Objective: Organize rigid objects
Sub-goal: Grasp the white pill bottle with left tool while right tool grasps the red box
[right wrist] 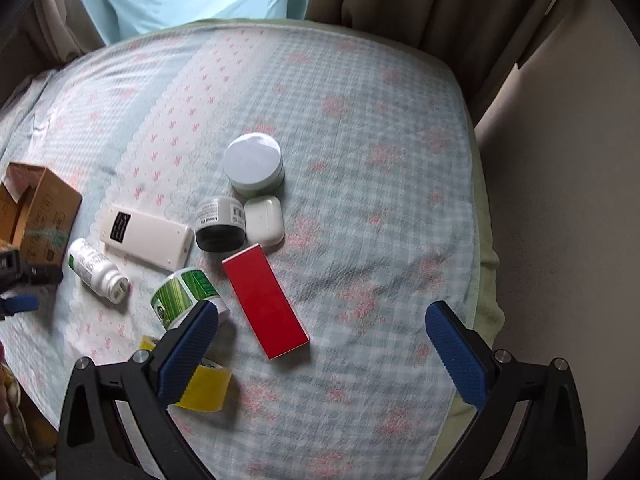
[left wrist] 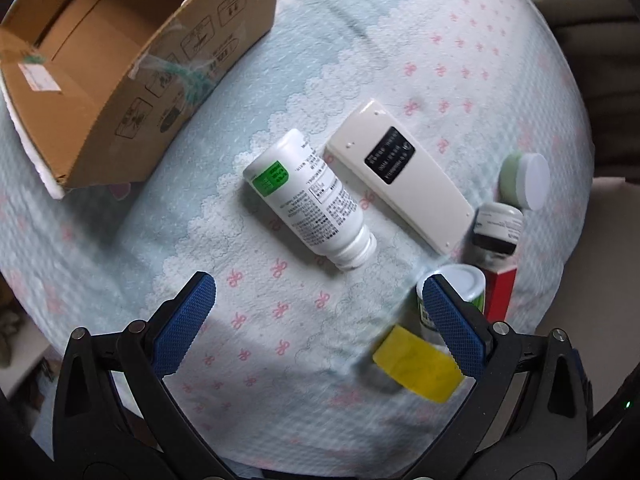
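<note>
A cardboard box [left wrist: 100, 80] sits toward the bed's [right wrist: 360, 160] left edge. Mid-bed lie a white remote [left wrist: 400, 176], red box [right wrist: 266, 302], white bottle [left wrist: 308, 200], jars and a yellow tape roll [left wrist: 420, 364]. Both tools, left [left wrist: 320, 320] and right [right wrist: 320, 352], hover spread wide, holding nothing.

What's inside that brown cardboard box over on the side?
The cardboard box is open, and the left wrist view shows only its bare brown floor and inner walls. The corner behind its near wall is hidden. The white bottle and remote lie outside on the bedspread.
</note>
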`<state>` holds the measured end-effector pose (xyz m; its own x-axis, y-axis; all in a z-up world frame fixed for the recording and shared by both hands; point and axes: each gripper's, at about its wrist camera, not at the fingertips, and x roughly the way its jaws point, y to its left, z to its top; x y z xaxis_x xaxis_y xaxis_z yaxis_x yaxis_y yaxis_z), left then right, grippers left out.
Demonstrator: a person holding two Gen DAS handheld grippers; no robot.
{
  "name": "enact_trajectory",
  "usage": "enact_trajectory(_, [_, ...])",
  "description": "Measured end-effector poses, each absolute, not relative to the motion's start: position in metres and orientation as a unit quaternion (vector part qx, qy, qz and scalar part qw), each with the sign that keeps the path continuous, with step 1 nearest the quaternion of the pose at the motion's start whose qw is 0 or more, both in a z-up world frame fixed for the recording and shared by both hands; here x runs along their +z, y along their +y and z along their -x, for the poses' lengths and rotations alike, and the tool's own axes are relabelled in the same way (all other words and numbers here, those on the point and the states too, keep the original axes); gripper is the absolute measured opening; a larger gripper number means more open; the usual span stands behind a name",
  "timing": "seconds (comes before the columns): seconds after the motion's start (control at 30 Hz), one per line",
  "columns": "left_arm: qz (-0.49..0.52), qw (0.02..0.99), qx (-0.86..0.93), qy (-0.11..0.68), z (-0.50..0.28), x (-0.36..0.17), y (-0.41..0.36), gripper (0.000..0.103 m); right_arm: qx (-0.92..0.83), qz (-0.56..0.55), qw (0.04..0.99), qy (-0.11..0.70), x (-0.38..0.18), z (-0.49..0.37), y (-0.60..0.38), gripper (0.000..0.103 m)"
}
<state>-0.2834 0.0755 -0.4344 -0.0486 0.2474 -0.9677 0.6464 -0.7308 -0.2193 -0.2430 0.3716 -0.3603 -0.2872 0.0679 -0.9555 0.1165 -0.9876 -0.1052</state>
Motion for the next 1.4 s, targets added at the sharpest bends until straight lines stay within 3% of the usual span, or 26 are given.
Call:
enact_trajectory(0.3, [-0.662, 0.245, -0.561, 0.432, 0.291, -0.497, 0.05, 0.103, -0.736, -0.647, 0.098, 0.174, -0.426, 0.263, 0.35, 0.103])
enact_trajectory(0.47, [-0.634, 0.283, -0.523, 0.493, 0.289, -0.513, 0.041, 0.098, -0.709, -0.661, 0.137, 0.206, -0.445, 0.269, 0.34, 0.098])
enact_trajectory(0.57, [-0.623, 0.302, -0.509, 0.512, 0.293, -0.519, 0.04, 0.089, -0.698, -0.661, 0.153, 0.23, -0.454, 0.27, 0.333, 0.098])
enact_trajectory(0.73, [-0.613, 0.33, -0.502, 0.512, 0.304, -0.52, 0.037, 0.083, -0.675, -0.676, 0.171, 0.242, -0.469, 0.273, 0.323, 0.076])
enact_trajectory(0.87, [-0.619, 0.325, -0.503, 0.508, 0.313, -0.519, 0.033, 0.081, -0.661, -0.687, 0.178, 0.244, -0.478, 0.277, 0.319, 0.068])
enact_trajectory(0.97, [-0.614, 0.313, -0.516, 0.509, 0.323, -0.512, 0.031, 0.062, -0.649, -0.699, 0.18, 0.242, -0.484, 0.279, 0.316, 0.058])
enact_trajectory(1.0, [-0.613, 0.305, -0.522, 0.509, 0.329, -0.509, 0.031, 0.049, -0.646, -0.701, 0.18, 0.241, -0.485, 0.279, 0.315, 0.054])
enact_trajectory(1.1, [-0.625, 0.291, -0.527, 0.498, 0.343, -0.507, 0.029, 0.049, -0.641, -0.711, 0.188, 0.22, -0.484, 0.278, 0.313, 0.038])
enact_trajectory(1.4, [-0.624, 0.27, -0.542, 0.494, 0.367, -0.493, 0.021, 0.048, -0.651, -0.71, 0.169, 0.209, -0.473, 0.277, 0.311, 0.038])
